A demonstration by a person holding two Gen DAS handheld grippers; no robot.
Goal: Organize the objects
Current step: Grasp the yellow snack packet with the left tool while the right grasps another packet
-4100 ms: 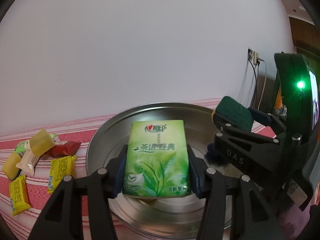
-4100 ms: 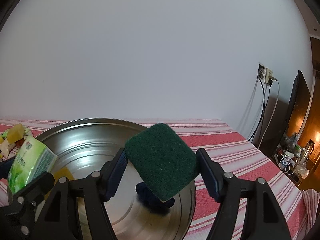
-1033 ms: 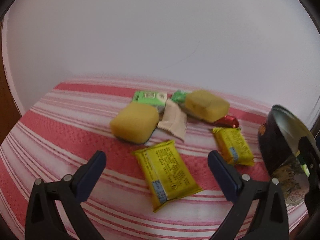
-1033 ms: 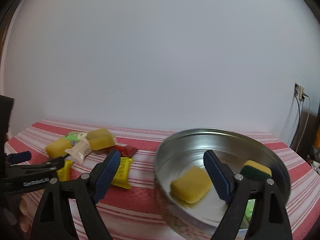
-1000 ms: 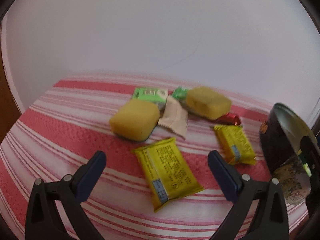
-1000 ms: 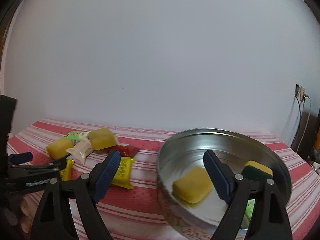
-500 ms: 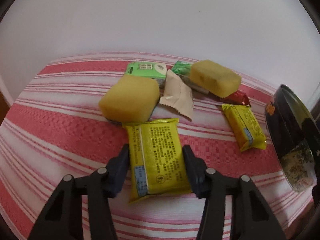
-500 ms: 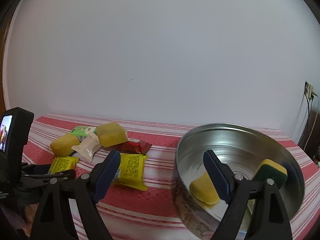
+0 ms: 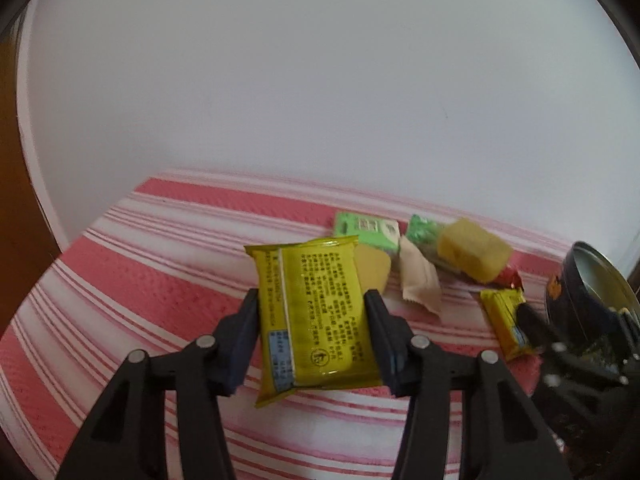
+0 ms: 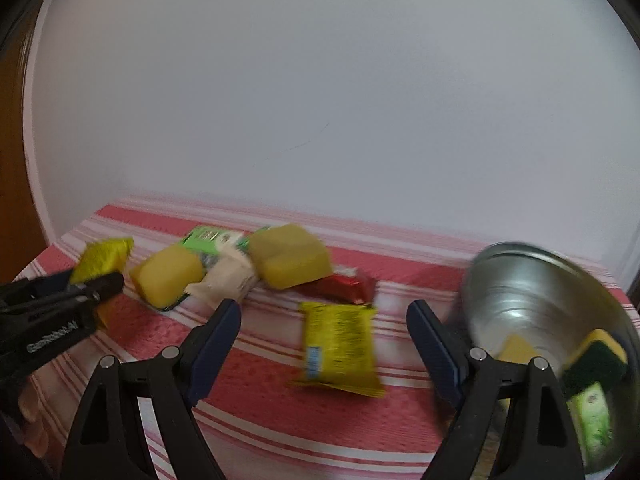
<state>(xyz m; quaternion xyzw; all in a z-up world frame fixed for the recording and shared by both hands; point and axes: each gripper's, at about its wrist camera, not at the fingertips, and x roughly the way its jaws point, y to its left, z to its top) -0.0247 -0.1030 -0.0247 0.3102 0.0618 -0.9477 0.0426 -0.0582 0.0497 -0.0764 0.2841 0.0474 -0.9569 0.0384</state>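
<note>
My left gripper (image 9: 312, 320) is shut on a yellow snack packet (image 9: 312, 316) and holds it a little above the striped cloth; it also shows at the left of the right wrist view (image 10: 102, 258). My right gripper (image 10: 324, 316) is open and empty, with a second yellow packet (image 10: 340, 348) lying on the cloth between its fingers. The metal bowl (image 10: 520, 280) at the right holds a yellow sponge (image 10: 516, 350), a green-and-yellow scouring sponge (image 10: 596, 360) and a green tissue pack (image 10: 592, 416).
A pile lies on the red-striped cloth (image 10: 280, 420) behind the packets: two yellow sponges (image 10: 168, 272) (image 10: 290, 262), a green box (image 10: 208, 236), a beige wrapper (image 10: 228, 280) and a red wrapper (image 10: 340, 286). A white wall stands close behind.
My left gripper closed on the yellow packet and has lifted it off the cloth. My right gripper swung left from the bowl toward the second yellow packet.
</note>
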